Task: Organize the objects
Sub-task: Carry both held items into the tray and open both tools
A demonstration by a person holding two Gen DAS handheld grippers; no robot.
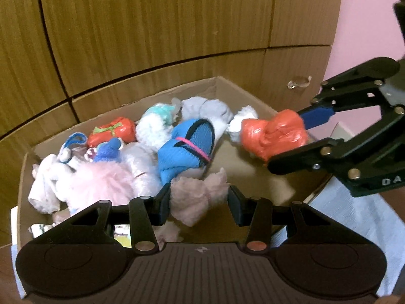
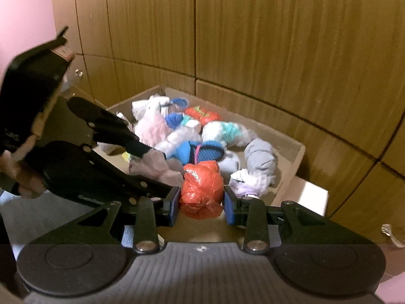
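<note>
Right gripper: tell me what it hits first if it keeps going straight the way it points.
Right gripper, shut on the orange bag, would probably run that bag into the blue slipper in the box; depth is unclear.

Cardboard box (image 1: 253, 93): matt brown, rough cut rim. Orange bundle (image 2: 201, 190): crinkled glossy plastic film. Pink plush (image 1: 197, 197): fuzzy cloth. Blue slipper (image 1: 187, 147): knit cloth, matt. Grey sock roll (image 2: 260, 159): soft cloth. Cabinet panels (image 1: 152, 25) at far side: wood grain, satin finish. Gripper bodies looked matt black plastic, metal rivets shiny.
</note>
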